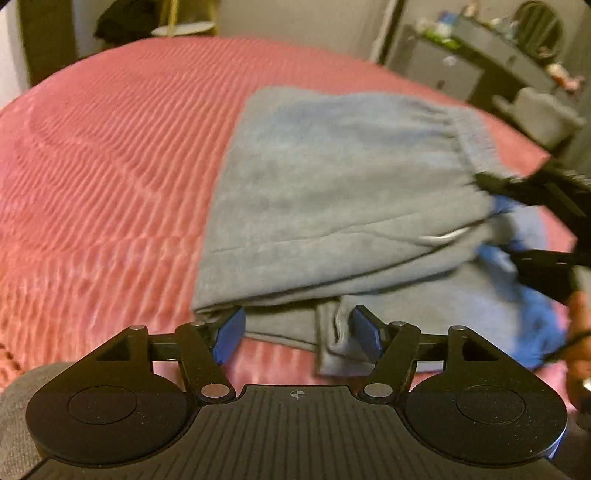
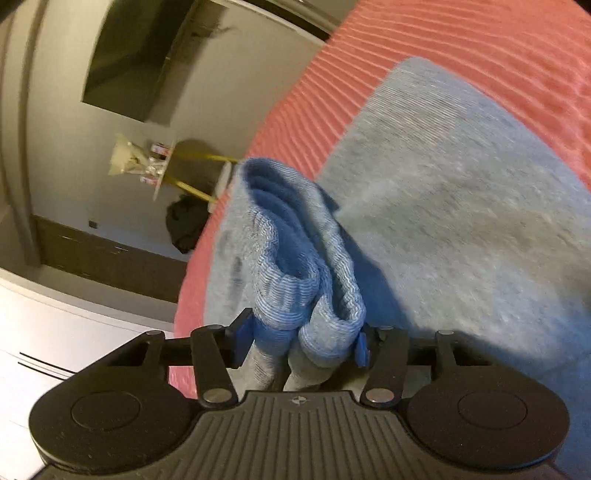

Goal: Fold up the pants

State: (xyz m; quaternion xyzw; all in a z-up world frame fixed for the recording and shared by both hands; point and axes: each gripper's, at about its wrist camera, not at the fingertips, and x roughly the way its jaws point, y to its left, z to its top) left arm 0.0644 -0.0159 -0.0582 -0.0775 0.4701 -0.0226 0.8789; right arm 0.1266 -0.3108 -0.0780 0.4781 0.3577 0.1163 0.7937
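While lying folded on bedspread (image 1: 110, 166), grey pants (image 1: 332, 184) show bunched ribbed cuffs (image 2: 295, 288).

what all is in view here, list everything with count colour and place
sweatpants: one, grey with blue lining, folded on the bed, a bunched cuff between the right tool's pads
bedspread: one, pink ribbed, covering the bed
dresser: one, dark grey, far right by the wall, small blurred items on top
side table: one, white top, yellow legs, behind the bed
dark clothing: one pile, black, beside that table
left tool: black, blue pads, open over the pants' near edge
right tool: black, blue pads, closed on the cuff
hand: one, far right edge
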